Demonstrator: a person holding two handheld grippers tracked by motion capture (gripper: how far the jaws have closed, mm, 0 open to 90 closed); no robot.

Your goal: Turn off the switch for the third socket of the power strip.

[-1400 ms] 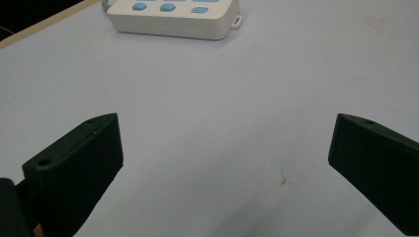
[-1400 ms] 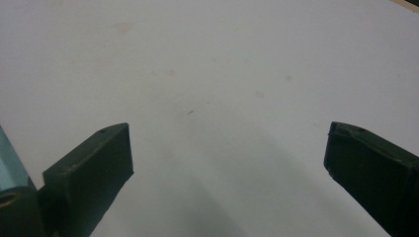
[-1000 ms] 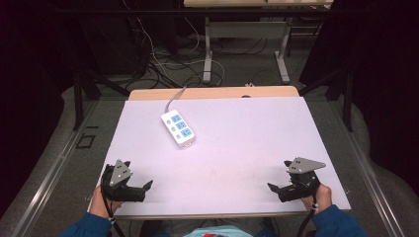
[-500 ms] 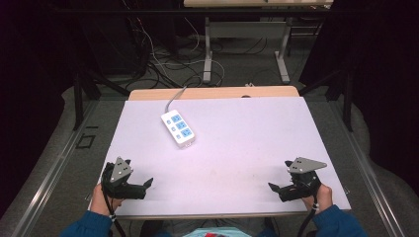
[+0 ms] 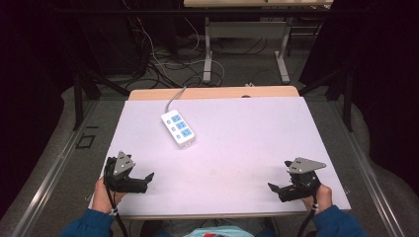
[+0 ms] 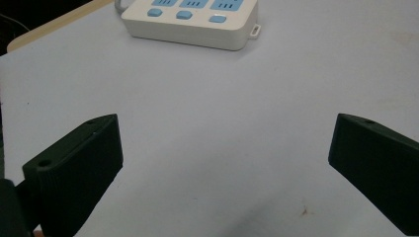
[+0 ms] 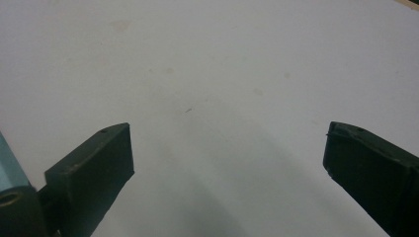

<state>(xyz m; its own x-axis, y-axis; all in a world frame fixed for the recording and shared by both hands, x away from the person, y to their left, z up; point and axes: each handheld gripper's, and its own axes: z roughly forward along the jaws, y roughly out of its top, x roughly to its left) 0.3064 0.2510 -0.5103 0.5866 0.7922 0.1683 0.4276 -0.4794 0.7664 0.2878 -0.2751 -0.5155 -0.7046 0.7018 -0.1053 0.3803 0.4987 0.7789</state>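
A white power strip (image 5: 178, 128) with blue sockets lies on the pale table (image 5: 237, 148), left of centre, its grey cord trailing off the far edge. In the left gripper view the power strip (image 6: 190, 22) is at the top, beyond the jaws. My left gripper (image 5: 146, 178) is held near the front left corner, open and empty; its jaws stand wide apart around bare table (image 6: 222, 148). My right gripper (image 5: 272, 188) is near the front right corner, also open with nothing between its jaws, over bare table (image 7: 227, 98).
A wooden strip (image 5: 212, 92) runs along the table's far edge. Beyond it the floor holds tangled cables (image 5: 163, 64) and another table's metal legs (image 5: 208, 54). Dark curtains stand at both sides.
The left gripper has drifted slightly toward the front edge. The right gripper and the power strip have not visibly moved.
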